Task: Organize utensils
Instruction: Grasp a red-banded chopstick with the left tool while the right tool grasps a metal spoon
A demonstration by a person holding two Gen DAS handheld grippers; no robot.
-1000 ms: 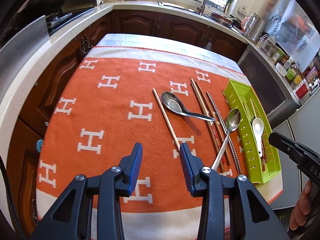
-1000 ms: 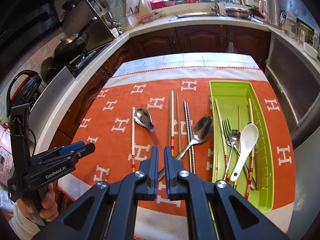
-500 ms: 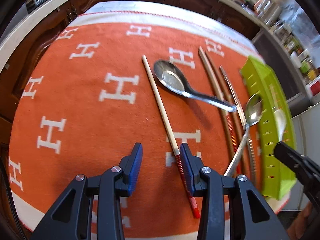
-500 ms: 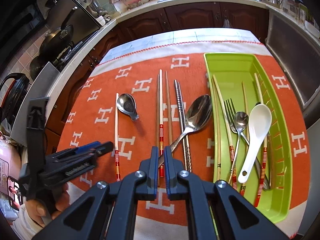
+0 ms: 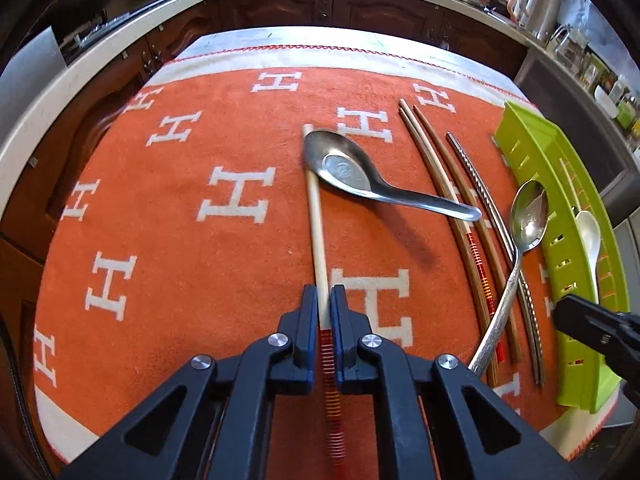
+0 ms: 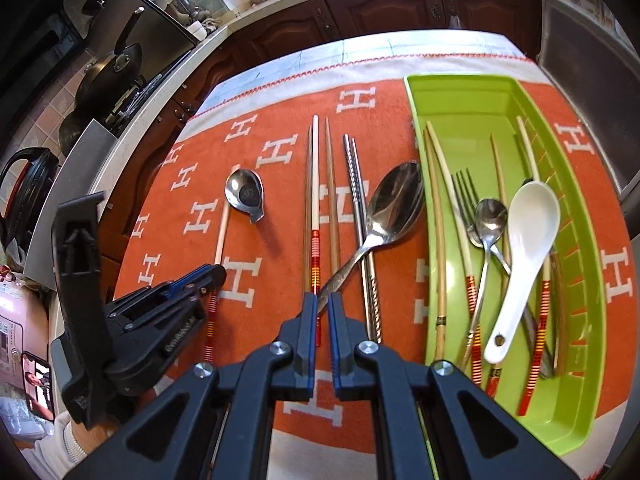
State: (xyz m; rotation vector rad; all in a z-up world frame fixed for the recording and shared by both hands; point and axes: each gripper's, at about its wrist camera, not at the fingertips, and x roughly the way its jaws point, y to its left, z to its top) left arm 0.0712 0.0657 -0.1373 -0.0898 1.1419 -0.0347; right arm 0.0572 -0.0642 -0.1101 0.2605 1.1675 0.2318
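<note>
My left gripper (image 5: 323,300) is low on the orange cloth, jaws closing, with its pads pressing both sides of a pale chopstick (image 5: 316,216) just above its red-striped end. In the right wrist view that gripper (image 6: 219,275) sits at the left, on the same chopstick (image 6: 221,236). My right gripper (image 6: 323,302) is shut and holds nothing. It hovers over the handle end of a large steel spoon (image 6: 396,200). A short steel soup spoon (image 5: 344,168) lies against the held chopstick. The green tray (image 6: 460,96) on the right holds chopsticks, a fork (image 6: 464,192) and a white spoon (image 6: 528,240).
Between the spoons lie wooden chopsticks (image 5: 440,184) and a twisted metal pair (image 5: 480,188); the large spoon's handle crosses them. The orange cloth (image 5: 160,220) is bare on its left half. Counters, a stove with pans and a sink ring the table. A hand holds the left gripper's grip.
The left gripper dropped toward the cloth and closed its open jaws on the pale chopstick. The right gripper sank lower over the spoon handle, still shut.
</note>
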